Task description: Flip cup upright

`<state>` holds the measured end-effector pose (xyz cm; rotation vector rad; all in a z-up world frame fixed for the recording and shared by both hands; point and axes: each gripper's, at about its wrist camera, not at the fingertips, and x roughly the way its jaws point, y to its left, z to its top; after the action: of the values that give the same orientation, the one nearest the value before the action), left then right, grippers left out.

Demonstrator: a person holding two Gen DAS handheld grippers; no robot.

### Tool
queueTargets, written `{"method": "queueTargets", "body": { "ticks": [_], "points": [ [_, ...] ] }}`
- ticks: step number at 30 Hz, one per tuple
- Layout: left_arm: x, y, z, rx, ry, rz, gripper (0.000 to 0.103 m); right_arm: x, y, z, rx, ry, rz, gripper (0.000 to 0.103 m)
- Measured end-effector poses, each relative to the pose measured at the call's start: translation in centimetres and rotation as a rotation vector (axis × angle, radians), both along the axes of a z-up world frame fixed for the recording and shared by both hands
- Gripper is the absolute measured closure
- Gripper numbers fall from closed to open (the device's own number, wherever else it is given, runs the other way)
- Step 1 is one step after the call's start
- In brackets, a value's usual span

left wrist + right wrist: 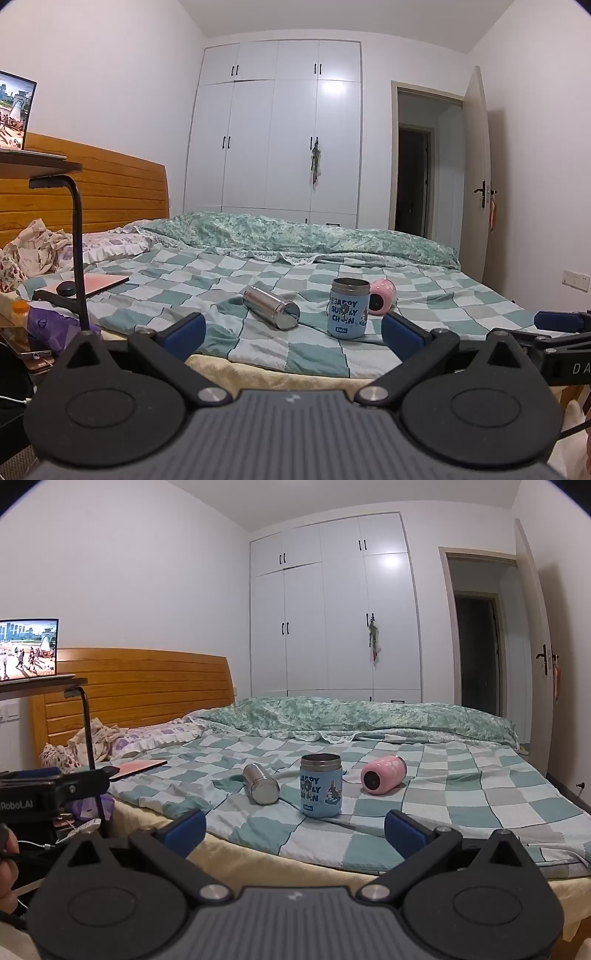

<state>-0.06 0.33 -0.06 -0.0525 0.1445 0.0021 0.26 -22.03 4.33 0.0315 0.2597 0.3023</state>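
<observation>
Three cups are on the checkered bed cover. A steel cup (pixel 271 307) (pixel 260 783) lies on its side. A blue printed cup (pixel 348 313) (pixel 320 785) stands upright with its mouth up. A pink cup (pixel 382 291) (pixel 382 774) lies on its side behind and to the right of it. My left gripper (pixel 293 334) is open and empty at the near edge of the bed, short of the cups. My right gripper (pixel 295 830) is open and empty too, also short of them. The right gripper shows at the right edge of the left wrist view (pixel 561 321).
A folded green quilt (pixel 295 236) lies across the far side of the bed. A pink tablet (pixel 99 282) and pillows lie at the left near the wooden headboard (pixel 110 184). A black stand (pixel 79 251) with a laptop shelf rises at the left. A wardrobe and an open door are behind.
</observation>
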Motion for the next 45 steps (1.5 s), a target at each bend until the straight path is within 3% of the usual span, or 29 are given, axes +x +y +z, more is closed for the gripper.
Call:
{"method": "queueTargets", "body": {
  "ticks": [45],
  "points": [
    [0.08, -0.18, 0.2, 0.005, -0.003, -0.002, 0.0, 0.17, -0.17, 0.0, 0.015, -0.001, -0.004, 0.0]
  ]
}}
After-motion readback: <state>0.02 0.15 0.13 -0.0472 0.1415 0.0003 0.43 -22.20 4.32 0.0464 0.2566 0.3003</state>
